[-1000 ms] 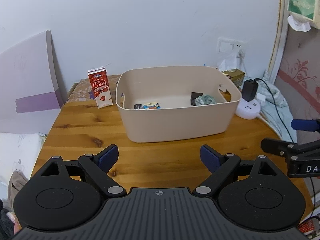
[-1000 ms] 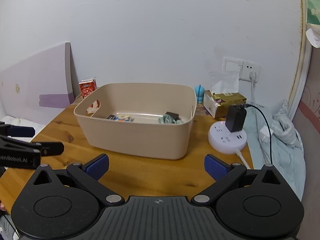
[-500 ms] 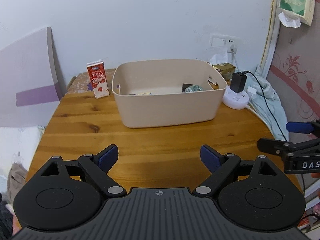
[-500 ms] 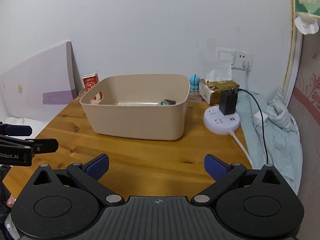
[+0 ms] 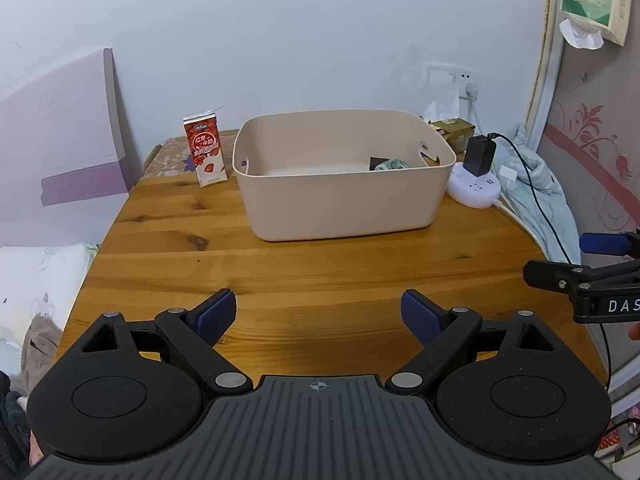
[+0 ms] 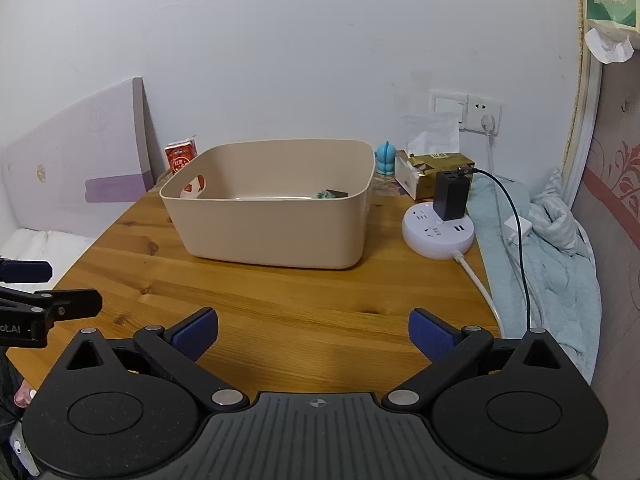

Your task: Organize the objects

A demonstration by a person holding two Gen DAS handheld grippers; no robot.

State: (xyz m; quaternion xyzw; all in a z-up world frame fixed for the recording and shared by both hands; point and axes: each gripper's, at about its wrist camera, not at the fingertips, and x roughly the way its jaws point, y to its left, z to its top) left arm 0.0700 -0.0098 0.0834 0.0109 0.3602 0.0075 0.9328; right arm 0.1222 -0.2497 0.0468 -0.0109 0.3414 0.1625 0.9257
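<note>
A beige plastic bin (image 5: 344,208) (image 6: 276,228) stands at the back of the wooden table (image 5: 304,280). Inside it I see a dark packet and a crumpled green thing (image 5: 392,165); the rest of its floor is hidden by the wall. A red milk carton (image 5: 205,150) stands upright left of the bin. My left gripper (image 5: 319,312) is open and empty, low over the table's near edge. My right gripper (image 6: 313,332) is open and empty, also near the front edge. Each gripper shows at the side of the other's view.
A white round power strip (image 6: 438,232) with a black charger and cables sits right of the bin. A tissue box (image 6: 434,168) and a small blue figure (image 6: 385,158) stand by the wall. Bedding (image 6: 552,240) lies to the right, a purple-white board (image 5: 60,152) leans left.
Both grippers have drawn back and down from the bin, which looks smaller and farther. Less of the bin's inside shows. Both stay open.
</note>
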